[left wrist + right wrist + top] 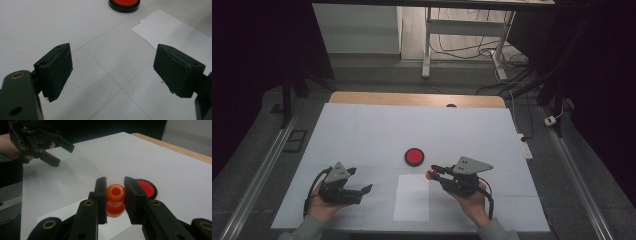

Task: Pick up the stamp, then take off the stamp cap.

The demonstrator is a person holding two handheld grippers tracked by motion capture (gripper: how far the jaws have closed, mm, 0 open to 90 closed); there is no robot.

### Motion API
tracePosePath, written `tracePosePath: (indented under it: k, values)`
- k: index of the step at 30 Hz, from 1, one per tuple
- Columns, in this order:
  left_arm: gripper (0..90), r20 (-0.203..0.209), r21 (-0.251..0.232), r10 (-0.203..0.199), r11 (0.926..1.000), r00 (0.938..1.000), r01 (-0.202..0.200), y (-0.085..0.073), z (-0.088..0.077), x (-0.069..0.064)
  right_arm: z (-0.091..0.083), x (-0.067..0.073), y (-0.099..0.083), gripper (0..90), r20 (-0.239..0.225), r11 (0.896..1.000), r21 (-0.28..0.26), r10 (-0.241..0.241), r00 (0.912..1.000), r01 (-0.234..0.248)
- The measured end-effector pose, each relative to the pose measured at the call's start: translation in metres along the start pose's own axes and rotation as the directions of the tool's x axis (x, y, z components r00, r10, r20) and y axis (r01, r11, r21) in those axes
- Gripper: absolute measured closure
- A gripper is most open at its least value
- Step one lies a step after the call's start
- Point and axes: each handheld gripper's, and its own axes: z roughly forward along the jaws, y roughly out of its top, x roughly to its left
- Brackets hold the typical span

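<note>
Level, right tongs around orange spool

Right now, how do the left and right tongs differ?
The left tongs stand wide open with nothing between them; the right tongs are shut on a small orange ring-shaped plastic piece. The left tongs sit over bare white table covering, apart from the round red disc in a black rim; the right tongs sit close beside that disc. Both are black and hand-held.
</note>
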Motion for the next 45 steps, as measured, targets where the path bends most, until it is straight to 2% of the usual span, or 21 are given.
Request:
tracePosePath:
  k: [12, 28, 36, 40, 43, 45]
  values:
    - [15.9, 0.002, -0.007, -0.014, 0.9999, 0.9999, 0.014, 0.000, 0.000, 0.000, 0.023, 0.017, 0.004, 71.9, -0.058, 1.000, 0.015, -0.021, 0.9981, 0.022]
    - [15.8, 0.007, -0.031, -0.024, 0.9992, 0.9997, 0.024, 0.002, -0.002, -0.002, 0.020, 0.018, 0.006, 71.9, -0.058, 1.000, -0.007, -0.001, 0.9983, 0.001]
    - [15.6, 0.006, -0.041, -0.016, 0.9990, 0.9999, 0.016, 0.006, 0.001, -0.005, 0.020, 0.015, 0.006, 72.0, -0.053, 1.000, -0.007, 0.001, 0.9986, -0.001]
    - [15.4, -0.047, -0.056, 0.019, 0.9982, 0.9987, -0.022, 0.011, 0.000, -0.011, 0.020, 0.015, 0.006, 71.9, -0.051, 1.000, -0.006, -0.004, 0.9987, 0.003]
    - [14.9, -0.049, -0.067, 0.030, 0.9972, 0.9983, -0.034, 0.015, 0.001, -0.015, 0.020, 0.016, 0.006, 71.9, -0.052, 1.000, -0.006, -0.006, 0.9986, 0.005]
    - [15.0, -0.035, -0.072, 0.039, 0.9965, 0.9986, -0.042, 0.018, 0.002, -0.017, 0.020, 0.016, 0.006, 71.9, -0.052, 1.000, -0.006, -0.005, 0.9987, 0.005]
